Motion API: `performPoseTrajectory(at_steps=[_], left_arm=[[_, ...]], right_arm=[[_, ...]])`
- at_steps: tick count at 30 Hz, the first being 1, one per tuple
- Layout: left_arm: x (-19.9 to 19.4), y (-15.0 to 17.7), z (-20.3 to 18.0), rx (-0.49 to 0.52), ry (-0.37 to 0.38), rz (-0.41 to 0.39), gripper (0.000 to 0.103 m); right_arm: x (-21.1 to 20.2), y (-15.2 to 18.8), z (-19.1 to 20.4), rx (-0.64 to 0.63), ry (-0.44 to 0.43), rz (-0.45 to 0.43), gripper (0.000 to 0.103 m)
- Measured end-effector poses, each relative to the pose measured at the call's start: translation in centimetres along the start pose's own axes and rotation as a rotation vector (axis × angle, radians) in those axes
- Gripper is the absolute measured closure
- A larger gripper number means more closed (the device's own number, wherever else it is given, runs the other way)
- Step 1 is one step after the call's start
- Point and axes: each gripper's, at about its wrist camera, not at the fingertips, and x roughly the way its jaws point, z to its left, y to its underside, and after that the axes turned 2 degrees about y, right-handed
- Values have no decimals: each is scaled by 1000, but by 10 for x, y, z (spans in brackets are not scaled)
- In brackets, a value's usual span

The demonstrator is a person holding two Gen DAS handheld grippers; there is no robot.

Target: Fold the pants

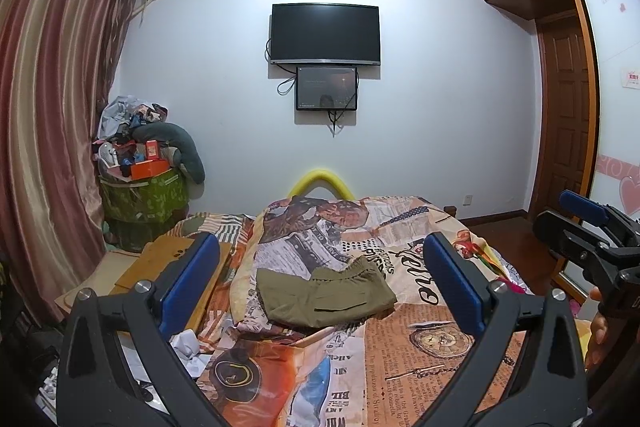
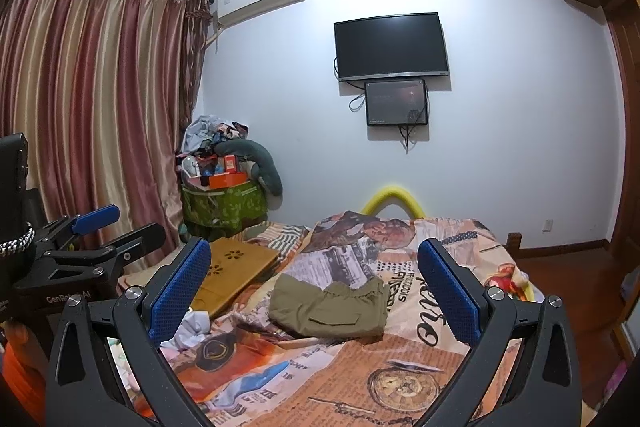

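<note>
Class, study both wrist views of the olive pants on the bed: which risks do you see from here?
1. The olive-green folded pants lie on a rumpled newspaper-print quilt; a low grasp might pinch the quilt too.
2. The bundle looks loosely folded, with its waistband edge raised, so lifting one side may undo it.
3. The left gripper and right gripper are both open and near each other, so they might collide.

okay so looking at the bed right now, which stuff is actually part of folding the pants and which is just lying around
Part of the job:
- olive pants, lying folded on the patterned bedspread
- left gripper, open, holding nothing
- right gripper, open, holding nothing

Just lying about:
- wooden lap desk
- crumpled white paper
- green bin heaped with clutter
- yellow foam tube
</note>
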Motion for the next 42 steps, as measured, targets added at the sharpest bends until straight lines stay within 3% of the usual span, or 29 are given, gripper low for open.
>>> performPoseTrajectory(at_steps=[42], left_arm=[[9, 3, -11, 11, 70, 42, 0]], right_arm=[[-3, 3, 4, 10, 19, 16, 0]])
